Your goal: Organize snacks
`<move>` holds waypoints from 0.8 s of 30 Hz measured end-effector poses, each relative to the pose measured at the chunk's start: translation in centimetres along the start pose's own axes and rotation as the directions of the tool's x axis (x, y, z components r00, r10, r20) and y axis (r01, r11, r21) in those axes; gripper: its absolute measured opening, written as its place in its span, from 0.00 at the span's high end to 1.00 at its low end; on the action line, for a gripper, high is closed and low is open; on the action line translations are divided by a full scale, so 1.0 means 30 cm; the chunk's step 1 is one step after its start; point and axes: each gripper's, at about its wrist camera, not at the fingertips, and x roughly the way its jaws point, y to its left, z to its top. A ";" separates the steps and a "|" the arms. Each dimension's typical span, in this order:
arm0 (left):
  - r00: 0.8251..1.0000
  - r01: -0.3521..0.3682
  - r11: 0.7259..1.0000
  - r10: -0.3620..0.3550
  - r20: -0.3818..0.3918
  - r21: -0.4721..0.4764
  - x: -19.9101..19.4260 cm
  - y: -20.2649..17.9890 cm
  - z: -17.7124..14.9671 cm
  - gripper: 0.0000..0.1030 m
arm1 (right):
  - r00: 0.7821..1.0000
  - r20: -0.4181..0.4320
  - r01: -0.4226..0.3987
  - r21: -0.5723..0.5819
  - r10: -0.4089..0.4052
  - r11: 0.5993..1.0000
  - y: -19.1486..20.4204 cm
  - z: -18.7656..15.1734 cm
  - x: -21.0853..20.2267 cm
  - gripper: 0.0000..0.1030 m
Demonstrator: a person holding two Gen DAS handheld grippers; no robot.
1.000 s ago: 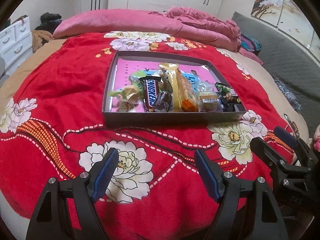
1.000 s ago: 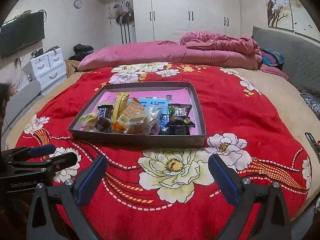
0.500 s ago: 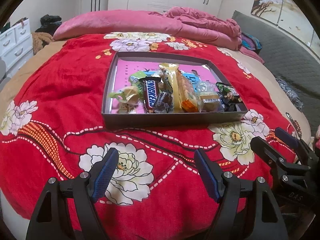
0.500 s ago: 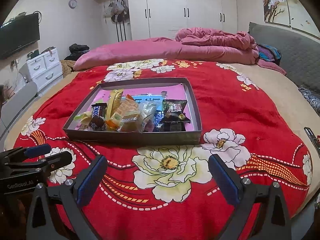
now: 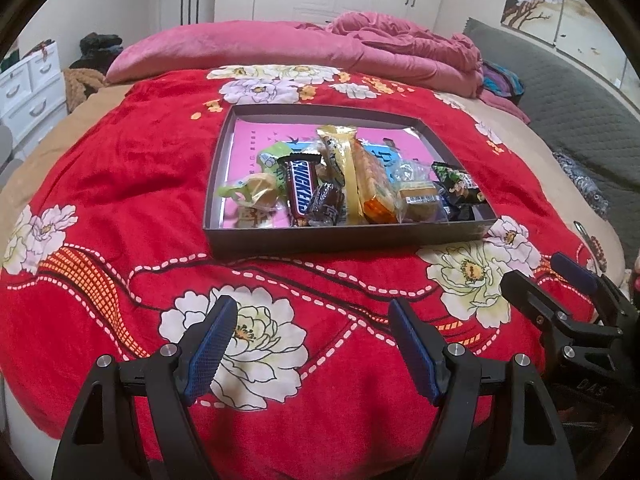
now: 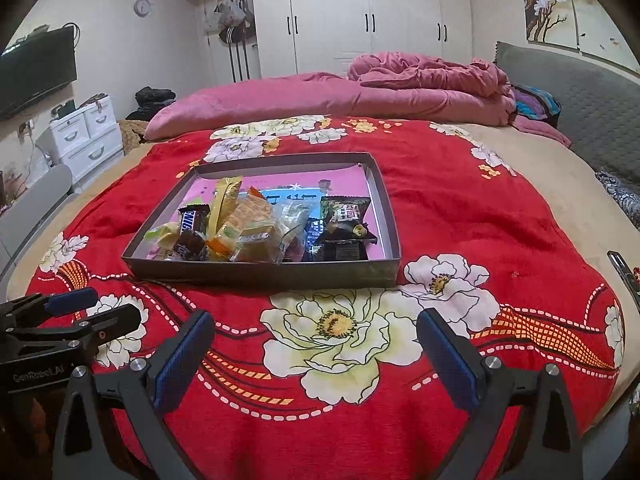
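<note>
The left claw (image 5: 312, 354) and the right claw (image 6: 316, 360) both hover above the near edge of the bed (image 5: 120, 184), each with its 2 fingers spread wide apart and nothing between them. Over the last second almost nothing has changed: the right view has slid a little nearer and lower toward the box, while the left view is all but the same, so no snack has been moved in that span.

The red floral blanket (image 6: 460, 216) carries a shallow dark box (image 5: 344, 236) at mid-bed. All the snacks sit in it, bunched against its near wall (the far half shows bare pink lining): a long yellow packet (image 5: 340, 160), an orange cracker pack (image 5: 372, 184), a Snickers bar (image 5: 302, 188) left of them, and a dark green pouch (image 6: 346, 216) at the right. This fits either a loose heap awaiting sorting or a box already filled.
</note>
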 end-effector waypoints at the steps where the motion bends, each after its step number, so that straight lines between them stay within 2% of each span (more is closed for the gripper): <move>1: 1.000 -0.003 1.000 0.003 0.000 0.000 0.000 0.001 0.000 0.23 | 1.000 0.000 0.000 0.000 0.000 1.000 0.000 0.000 0.000 0.01; 9: 1.000 -0.029 1.000 0.029 0.001 0.005 0.000 -0.002 0.001 0.23 | 1.000 0.001 0.003 0.001 -0.003 1.000 -0.003 -0.001 0.001 0.01; 21: 1.000 -0.015 1.000 0.014 -0.019 -0.014 0.009 0.005 0.003 0.23 | 0.999 0.011 0.042 0.015 -0.042 0.999 -0.021 0.005 0.003 0.01; 24: 1.000 -0.018 0.999 0.019 0.009 -0.044 -0.006 0.024 0.012 0.23 | 0.998 0.013 0.058 0.037 -0.058 0.998 -0.038 0.014 0.009 0.01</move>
